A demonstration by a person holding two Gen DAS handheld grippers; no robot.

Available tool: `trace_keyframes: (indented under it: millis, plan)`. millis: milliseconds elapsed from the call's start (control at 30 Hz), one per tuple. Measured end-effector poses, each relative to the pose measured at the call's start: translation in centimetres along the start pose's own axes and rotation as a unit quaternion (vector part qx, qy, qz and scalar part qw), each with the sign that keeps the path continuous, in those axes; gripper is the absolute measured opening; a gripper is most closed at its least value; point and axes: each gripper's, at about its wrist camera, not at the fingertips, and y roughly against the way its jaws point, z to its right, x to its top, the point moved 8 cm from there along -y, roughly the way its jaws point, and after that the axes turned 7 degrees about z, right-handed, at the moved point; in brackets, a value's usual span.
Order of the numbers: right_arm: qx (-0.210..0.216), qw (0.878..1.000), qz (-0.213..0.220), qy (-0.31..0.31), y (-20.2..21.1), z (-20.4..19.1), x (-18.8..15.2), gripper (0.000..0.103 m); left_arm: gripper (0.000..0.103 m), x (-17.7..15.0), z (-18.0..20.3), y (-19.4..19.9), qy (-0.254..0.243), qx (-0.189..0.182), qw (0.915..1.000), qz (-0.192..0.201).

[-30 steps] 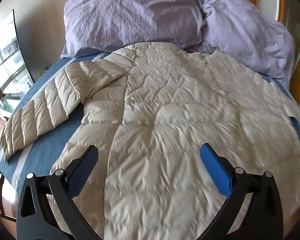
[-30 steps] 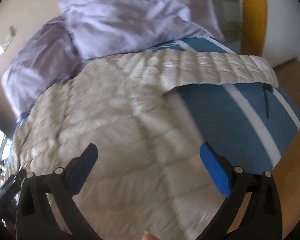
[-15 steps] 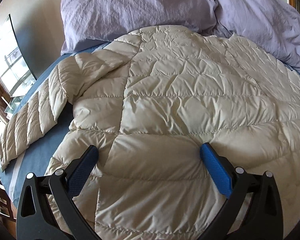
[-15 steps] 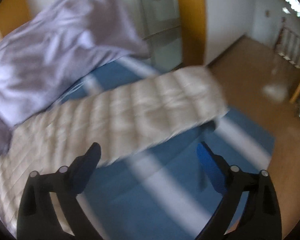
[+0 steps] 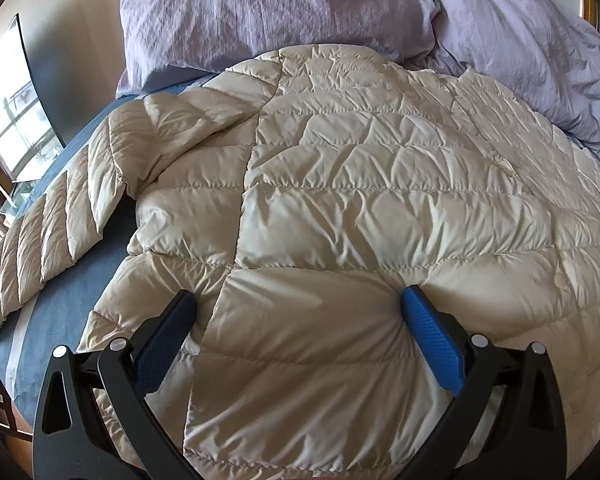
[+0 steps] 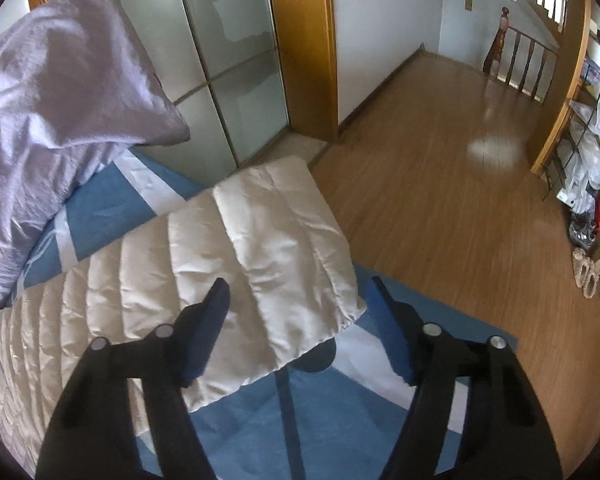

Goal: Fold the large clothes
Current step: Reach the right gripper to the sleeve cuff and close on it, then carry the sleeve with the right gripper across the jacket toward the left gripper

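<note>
A: Cream quilted nylon fills the left wrist view: the down jacket (image 5: 340, 200) lies spread flat on the bed (image 5: 60, 320), its collar end up against the lilac pillow (image 5: 260, 12) and the bunched lilac duvet (image 5: 520, 40)

B: And the left gripper (image 5: 298, 308)?

A: It stands wide open, both blue pads pushed into the jacket's body so the fabric puckers around them; a broad swell of cloth sits between the jaws, but they are not closed on it. The jacket's one sleeve (image 5: 48, 232) runs out to the left over the blue sheet

B: What does the right wrist camera show?

A: The other sleeve (image 6: 220, 264), stretched toward the bed's edge over the blue-and-white striped sheet (image 6: 100, 208), with wooden floor (image 6: 440, 160) and a frosted glass sliding door (image 6: 220, 60) beyond. The right gripper (image 6: 298, 296) hangs over the cuff, its jaws have just been closing and stand about half open. The left pad overlaps the sleeve; the right pad is just beside the cuff's edge, so nothing is gripped
</note>
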Motion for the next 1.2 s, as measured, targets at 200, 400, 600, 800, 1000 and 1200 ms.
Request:
trace_keyframes:
  millis: [200, 400, 600, 800, 1000, 1200]
  plan:
    - [-0.015, 1.000, 0.004, 0.014, -0.3, 0.3, -0.7, 0.047, 0.102, 0.0, 0.1, -0.1, 0.002, -0.001, 1.0000, 0.000]
    - [-0.004, 1.000, 0.005, 0.016, -0.1, 0.2, -1.3, 0.016, 0.102, -0.1, 0.0, 0.0, 0.002, -0.002, 1.0000, 0.000]
    - [0.008, 1.000, 0.017, 0.014, 1.4, -0.5, -1.3, 0.006, 0.102, -0.1, 0.1, -0.1, 0.003, -0.002, 1.0000, 0.000]
    - [0.036, 0.995, 0.076, 0.049, 5.6, -4.6, 0.2, 0.006, 0.102, 0.0, 0.1, 0.0, 0.003, -0.002, 1.0000, 0.000]
    - [0.110, 0.982, 0.106, 0.110, 10.1, -12.2, -0.4, 0.006, 0.102, -0.1, 0.1, -0.1, 0.003, -0.003, 1.0000, 0.000]
    - [0.193, 0.962, 0.078, 0.176, 12.6, -21.2, -4.6, 0.006, 0.102, -0.1, 0.0, 0.0, 0.003, -0.003, 1.0000, 0.000]
